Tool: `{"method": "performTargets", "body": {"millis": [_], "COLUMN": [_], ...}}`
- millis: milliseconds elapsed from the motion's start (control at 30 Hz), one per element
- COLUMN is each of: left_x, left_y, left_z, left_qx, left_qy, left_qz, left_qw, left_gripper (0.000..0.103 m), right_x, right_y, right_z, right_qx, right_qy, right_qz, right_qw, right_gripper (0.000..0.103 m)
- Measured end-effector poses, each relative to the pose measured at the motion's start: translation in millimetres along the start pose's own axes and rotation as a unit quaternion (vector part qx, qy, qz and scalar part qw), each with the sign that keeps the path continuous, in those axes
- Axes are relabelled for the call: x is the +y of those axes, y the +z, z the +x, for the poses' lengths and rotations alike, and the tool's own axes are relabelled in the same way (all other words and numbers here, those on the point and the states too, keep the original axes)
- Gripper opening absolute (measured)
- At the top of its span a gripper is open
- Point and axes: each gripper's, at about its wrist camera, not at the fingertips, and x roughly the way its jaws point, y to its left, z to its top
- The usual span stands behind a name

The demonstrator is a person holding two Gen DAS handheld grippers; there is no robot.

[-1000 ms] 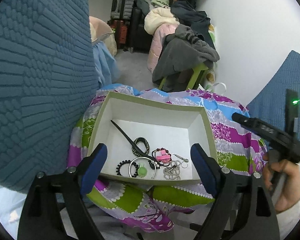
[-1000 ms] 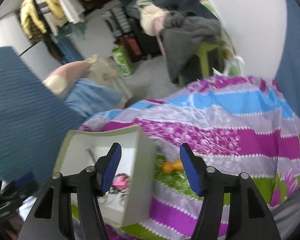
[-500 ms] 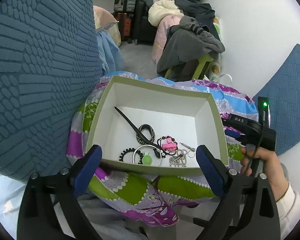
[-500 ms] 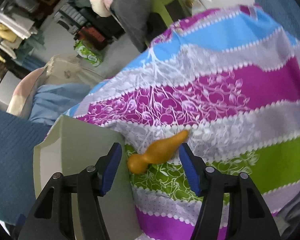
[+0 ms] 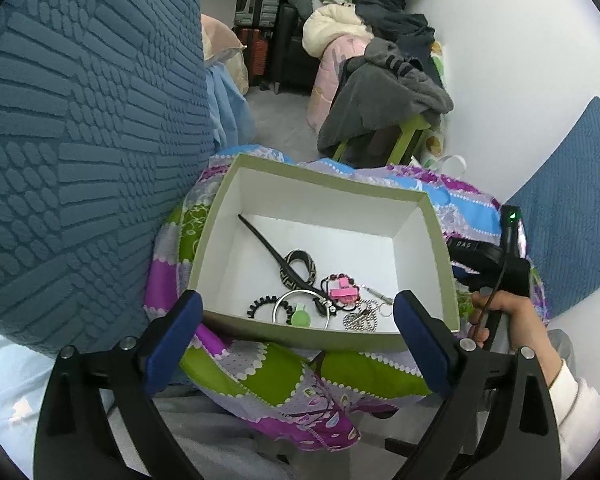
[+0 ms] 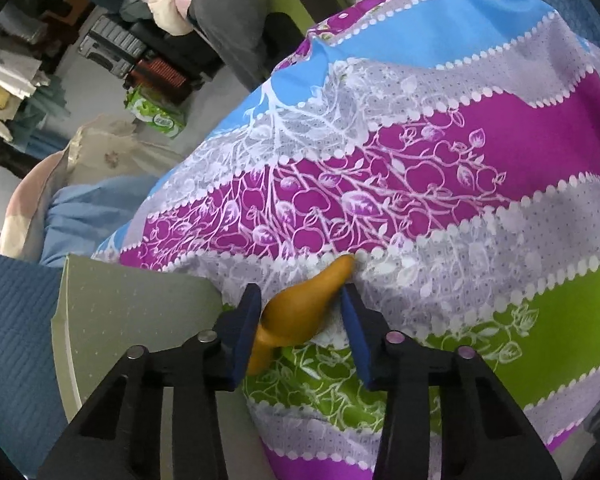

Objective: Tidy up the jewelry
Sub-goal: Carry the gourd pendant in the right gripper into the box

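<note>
An orange gourd-shaped pendant (image 6: 300, 308) lies on the striped cloth (image 6: 420, 184) just right of the olive box (image 6: 140, 312). My right gripper (image 6: 300, 312) points down over it, jaws closing, one blue pad on each side of its fat end with hardly any gap. My left gripper (image 5: 296, 300) hangs wide open over the near rim of the box (image 5: 324, 184), holding nothing. Inside lie a black hair stick (image 5: 268, 248), a pink clip (image 5: 342, 292), a silver chain (image 5: 360, 320), a metal bangle (image 5: 278, 308) and a black hair tie (image 5: 258, 304).
A blue textured cushion (image 5: 80, 140) rises on the left and another (image 5: 572, 240) on the right. A person's hand (image 5: 500, 312) grips the right tool beside the box. A green stool under grey clothes (image 5: 384, 96) and suitcases stand behind on the floor.
The right gripper dropped down over the orange pendant and narrowed its jaws around it. The left gripper opened slightly and stayed over the box.
</note>
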Motion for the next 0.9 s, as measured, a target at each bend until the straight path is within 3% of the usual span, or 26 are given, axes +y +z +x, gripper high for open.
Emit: {"method": "performTargets", "body": {"millis": [200,400,633,733,900], "left_x": [-4.4,-13.7,-26.5,-34.0,-37.2], "left_y": [3.9,16.4,35.1,39.7,40.9], "left_z": [-6.3,-19.6,-43.8,-54.1,-63.3], "left_qx": [-0.003,-0.015,-0.038,-0.053,-0.066], "left_qy": [0.0,-0.001,-0.006,0.021,0.009], "left_qz": [0.003,0.01,0.021,0.038,0.042], "left_qw": [1.0,0.9998,0.999,0.9977,0.9969], "left_gripper": [0.099,0.102,0.102,0.102,0.103], "right_x": [5.3,28.1,75.5,94.9,125.9], "right_y": [2.8,10.7,16.1,12.7,2.4], "right_z": [-15.0,-59.5,-128.1,-151.1,-173.4], "right_qx": [-0.011,-0.048,-0.115,-0.131,-0.147], "right_qy": [-0.007,-0.017,-0.015,-0.002,0.021], "right_qz": [-0.032,-0.091,-0.186,-0.214,-0.251], "right_qw": [0.999,0.995,0.976,0.968,0.956], "right_gripper": [0.031,0.031,0.031,0.031,0.031]}}
